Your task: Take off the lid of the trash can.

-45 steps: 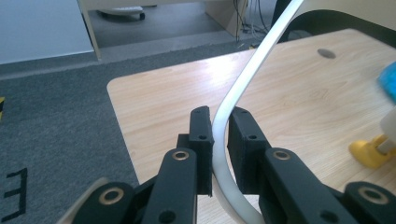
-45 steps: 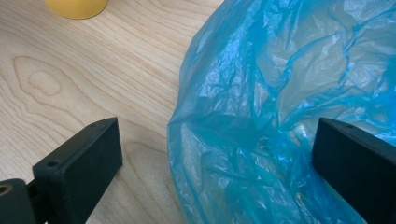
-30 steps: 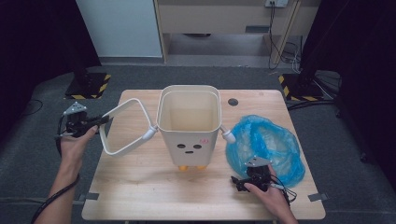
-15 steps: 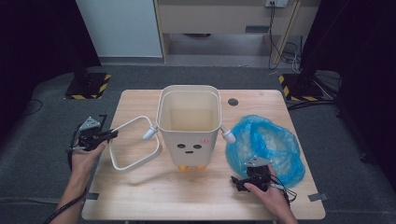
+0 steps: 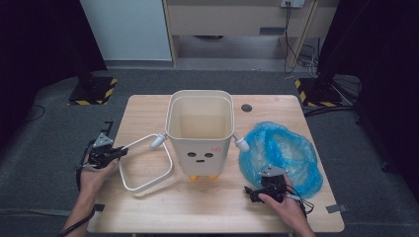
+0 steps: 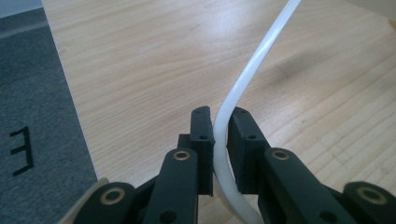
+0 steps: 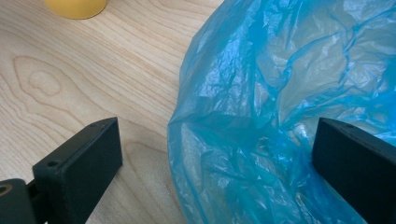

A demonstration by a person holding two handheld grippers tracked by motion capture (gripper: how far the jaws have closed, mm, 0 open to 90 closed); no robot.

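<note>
Left claw (image 5: pixel 117 152) at the left edge of the bench (image 5: pixel 148 106), clenched on the white handle (image 5: pixel 148 170) of the cream bin (image 5: pixel 200 133). In the left gripper view the pads pinch the handle's thin white bar (image 6: pixel 224 121) at a bend. Below the pads the bar runs out of frame at the bottom edge; above, it leaves at the top edge, so its joint with the bin cannot be seen there.

From the high view, the handle hangs out to the bin's left and lies low over the bench. Whether its far loop rests on the wood or floats just above it is hard to make out. The bin stands upright mid-bench, with a small face printed on its front wall and two yellow feet (image 5: pixel 203 177) partly tucked under it.

Right claw (image 5: pixel 253 191) near the front edge of the bench, released, jaws wide apart. In the right gripper view the crumpled edge of the blue plastic bag (image 7: pixel 289 107) lies between them. The right-hand pad is against or just behind the film; contact cannot be settled. The left-hand pad stands clear over bare wood. In the high view the person's hand covers much of this claw.
</note>
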